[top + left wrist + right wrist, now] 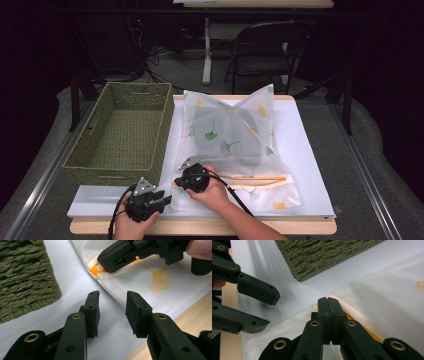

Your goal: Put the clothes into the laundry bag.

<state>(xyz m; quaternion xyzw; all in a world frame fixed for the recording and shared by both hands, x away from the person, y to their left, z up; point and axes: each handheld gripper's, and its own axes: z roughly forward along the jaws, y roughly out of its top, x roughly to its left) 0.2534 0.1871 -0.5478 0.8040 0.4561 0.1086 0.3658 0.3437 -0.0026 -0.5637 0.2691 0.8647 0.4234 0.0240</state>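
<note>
A white mesh bag [235, 135] printed with green and yellow leaves lies on the white sheet, with a greyish shape showing through it. Its orange zipper [255, 179] runs along the near edge. My right gripper [178, 182] is at the zipper's left end, its jaws pressed together on the zipper pull at the bag's corner [328, 300] [105, 263]. My left gripper [167, 200] rests just left of that corner near the table's front edge. It stands open over the bare sheet with nothing between its jaws [112, 296] [270, 310].
An empty green woven basket [112, 175] stands on the left half of the table, its near corner close to both grippers [22, 277] [324, 255]. The wooden table edge [200, 226] runs along the front. A folding chair [262, 47] stands beyond the table.
</note>
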